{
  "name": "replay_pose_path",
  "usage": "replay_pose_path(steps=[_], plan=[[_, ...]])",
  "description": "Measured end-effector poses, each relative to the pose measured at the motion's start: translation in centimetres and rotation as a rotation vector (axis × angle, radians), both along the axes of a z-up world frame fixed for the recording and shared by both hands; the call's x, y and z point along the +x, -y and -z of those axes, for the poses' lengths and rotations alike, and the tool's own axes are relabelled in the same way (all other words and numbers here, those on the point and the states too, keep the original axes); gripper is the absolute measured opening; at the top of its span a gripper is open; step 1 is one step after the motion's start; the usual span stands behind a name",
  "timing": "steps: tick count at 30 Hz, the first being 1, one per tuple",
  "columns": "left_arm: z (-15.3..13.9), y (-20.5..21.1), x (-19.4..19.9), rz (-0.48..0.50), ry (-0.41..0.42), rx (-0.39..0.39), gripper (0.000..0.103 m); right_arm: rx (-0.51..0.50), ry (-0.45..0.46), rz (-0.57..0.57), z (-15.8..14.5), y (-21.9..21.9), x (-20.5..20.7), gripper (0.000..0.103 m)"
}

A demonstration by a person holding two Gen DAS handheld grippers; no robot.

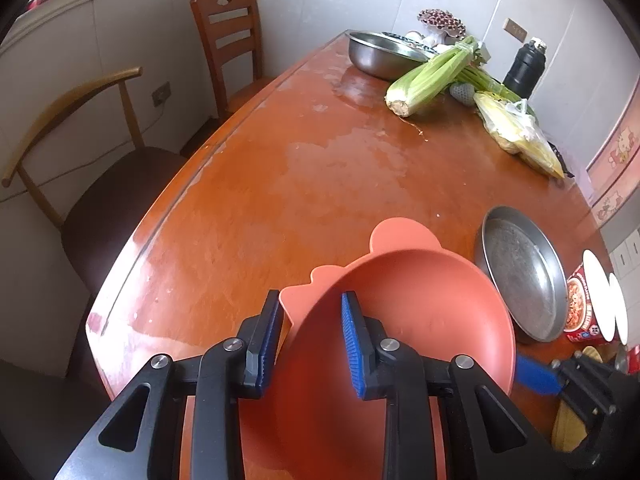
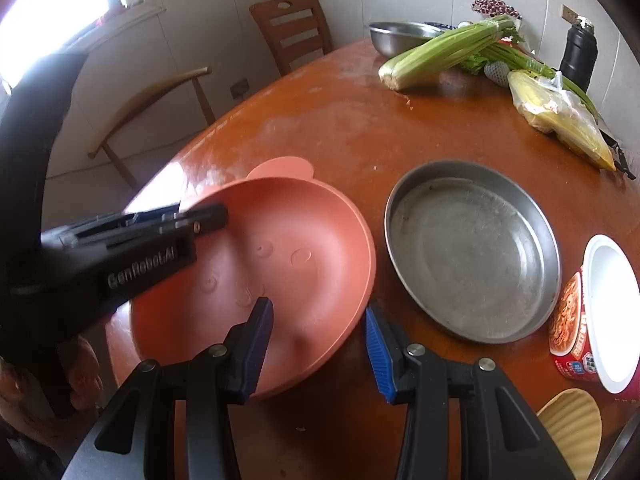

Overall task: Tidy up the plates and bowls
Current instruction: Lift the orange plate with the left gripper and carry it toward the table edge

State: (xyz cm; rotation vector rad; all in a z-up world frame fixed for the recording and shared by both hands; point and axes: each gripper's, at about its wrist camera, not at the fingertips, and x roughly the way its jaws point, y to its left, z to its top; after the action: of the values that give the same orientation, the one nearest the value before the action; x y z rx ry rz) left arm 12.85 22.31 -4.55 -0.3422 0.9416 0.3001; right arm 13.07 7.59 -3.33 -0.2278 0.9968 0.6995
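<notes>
Shiny orange-brown wood covers the big table [image 1: 280,184], and white walls and two wooden chairs [image 1: 228,40] stand behind it. At the near edge of the table is the pink bowl [image 2: 304,248]. It has round ears on its rim and a little face pressed into its bottom, and it is tipped, not flat. The left gripper [image 1: 310,340] has its jaws nearly closed on the rim by one ear, with one blue pad inside the bowl and one outside, so it looks to pinch the bowl. The right gripper [image 2: 320,332] is squeezed as tight as it goes on the other side of the bowl, also one pad in and one pad out. White letters on the side of the left gripper read "GenRobot.AI". Just beside the bowl lies a round metal pan [image 2: 472,248]. Past the pan, away from the bowl, a red cup [image 2: 568,320] lies on its side; it has a food picture and writing too small to read. Far behind the bowl are celery [image 1: 432,76], a steel bowl [image 1: 372,52], a bag of corn [image 1: 516,132] and a black bottle [image 1: 524,64].
</notes>
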Motion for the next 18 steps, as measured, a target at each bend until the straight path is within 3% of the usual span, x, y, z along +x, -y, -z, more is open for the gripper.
replay_pose_path(steps=[2,11,18], plan=[[0.0,0.1,0.0,0.007,0.0,0.009,0.031,0.012,-0.038,-0.01,0.3,0.0,0.0,0.046],[-0.7,0.0,-0.3,0.002,0.027,-0.001,0.032,0.046,-0.019,0.023,-0.6,1.3,-0.4,0.046],[-1.9,0.1,-1.1,-0.02,0.044,0.034,0.034,0.079,0.001,0.047,-1.9,2.5,-0.7,0.046]])
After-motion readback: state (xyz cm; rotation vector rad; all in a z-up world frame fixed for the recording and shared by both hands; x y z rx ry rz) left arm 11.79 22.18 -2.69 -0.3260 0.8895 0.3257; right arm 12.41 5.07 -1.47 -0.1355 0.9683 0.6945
